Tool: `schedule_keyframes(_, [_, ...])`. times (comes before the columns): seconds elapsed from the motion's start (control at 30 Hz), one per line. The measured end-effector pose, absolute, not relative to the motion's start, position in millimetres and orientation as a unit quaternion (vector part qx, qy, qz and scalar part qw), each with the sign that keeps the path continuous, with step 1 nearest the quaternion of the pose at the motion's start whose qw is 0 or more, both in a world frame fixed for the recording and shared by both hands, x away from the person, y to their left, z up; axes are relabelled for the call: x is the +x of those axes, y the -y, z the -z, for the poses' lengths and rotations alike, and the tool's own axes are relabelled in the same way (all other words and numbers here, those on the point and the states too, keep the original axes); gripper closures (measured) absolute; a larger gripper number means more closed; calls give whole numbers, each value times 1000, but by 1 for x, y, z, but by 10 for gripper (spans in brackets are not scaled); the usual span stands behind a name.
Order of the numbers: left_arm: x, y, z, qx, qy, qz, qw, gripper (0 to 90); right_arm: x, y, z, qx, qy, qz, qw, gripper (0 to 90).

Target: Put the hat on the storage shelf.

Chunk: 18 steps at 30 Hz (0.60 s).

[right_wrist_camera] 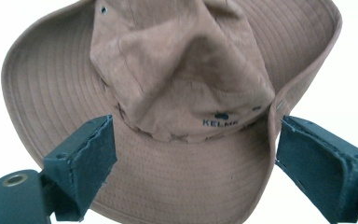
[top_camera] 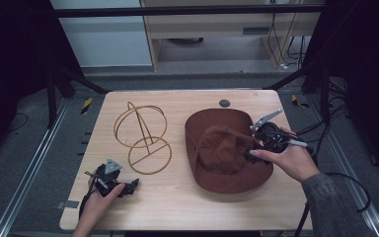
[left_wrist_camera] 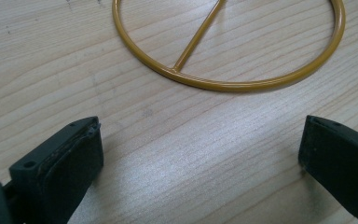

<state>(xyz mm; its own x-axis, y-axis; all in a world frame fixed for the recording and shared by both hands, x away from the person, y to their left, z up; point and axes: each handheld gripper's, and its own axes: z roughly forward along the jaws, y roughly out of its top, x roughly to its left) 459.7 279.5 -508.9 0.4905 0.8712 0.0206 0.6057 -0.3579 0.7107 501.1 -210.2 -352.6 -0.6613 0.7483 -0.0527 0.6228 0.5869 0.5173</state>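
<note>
A brown brimmed hat (top_camera: 217,170) lies on the right half of the wooden table (top_camera: 177,202), its crown crumpled. My right gripper (top_camera: 251,144) is at the hat's right side, over the brim. In the right gripper view it (right_wrist_camera: 193,154) is open, and its jaws stand apart on either side of the hat (right_wrist_camera: 177,70), above the brim by the crown's lettered edge. A yellow wire hat stand (top_camera: 143,136) stands left of centre. My left gripper (top_camera: 132,185) rests low near the front left edge, open (left_wrist_camera: 200,149), pointing at the stand's base ring (left_wrist_camera: 228,85) with bare wood between its jaws.
A small dark disc (top_camera: 224,103) sits at the table's far edge. Black frame legs (top_camera: 54,94) flank the table, and cables (top_camera: 345,177) trail off the right side. Bare wood lies in front of the hat and between stand and hat.
</note>
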Motion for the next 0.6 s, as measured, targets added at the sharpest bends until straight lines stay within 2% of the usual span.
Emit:
schedule_keyframes(0.3, [459,-279,509,798,-464,-202,329,0,517,197,331,373,-890,-225,132,84])
schedule_keyframes(0.6, [460,-279,509,799,-461,-202,329,0,530,185,328,367,-894,-228,115,105])
